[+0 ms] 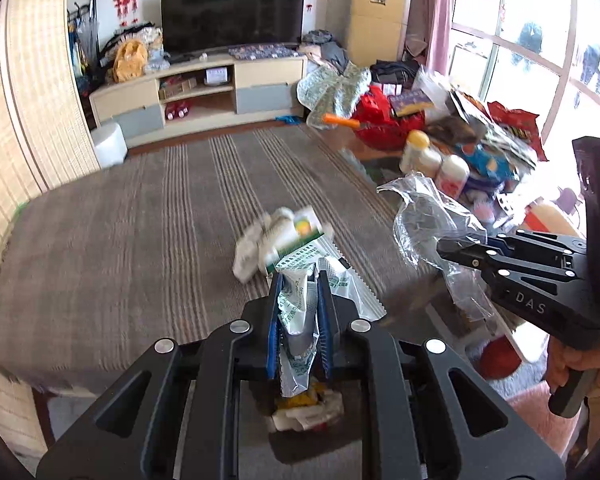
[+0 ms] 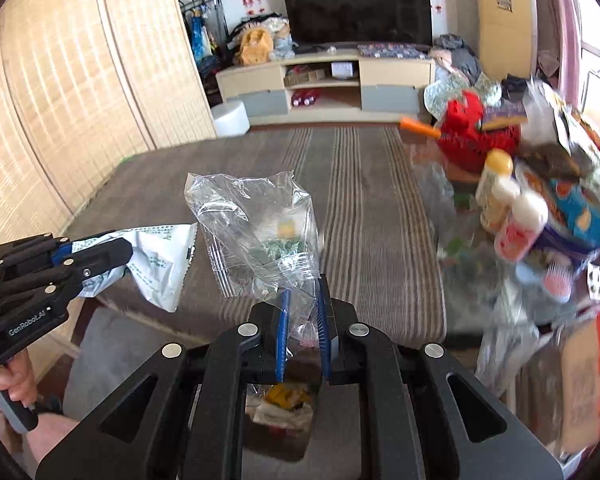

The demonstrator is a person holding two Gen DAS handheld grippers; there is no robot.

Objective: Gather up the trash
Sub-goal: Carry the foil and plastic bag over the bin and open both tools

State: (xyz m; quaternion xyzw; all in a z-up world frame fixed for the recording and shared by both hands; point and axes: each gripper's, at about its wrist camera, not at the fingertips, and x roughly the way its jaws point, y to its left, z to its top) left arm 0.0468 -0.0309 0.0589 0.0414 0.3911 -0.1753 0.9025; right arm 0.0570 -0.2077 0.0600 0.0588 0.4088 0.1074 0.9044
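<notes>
Fingers of your left gripper are clamped on a white and green wrapper, which stands up between the blue pads and spreads out past the tips. In the right wrist view you see the same wrapper hanging from that gripper at 9 o'clock. Your right gripper has its fingers pressed on a clear bag; the crumpled film rises above the tips toward 11 o'clock. In the left wrist view this bag is at 3 o'clock, in the right gripper. Both grippers are above the near edge of a table with a brown striped cloth. On the cloth, at 12 o'clock from the left fingers, more trash lies: crumpled white paper and a small green and white pack. Under each gripper you see a bin with scraps inside. At 2 o'clock, bottles and packets crowd the table's right side.
</notes>
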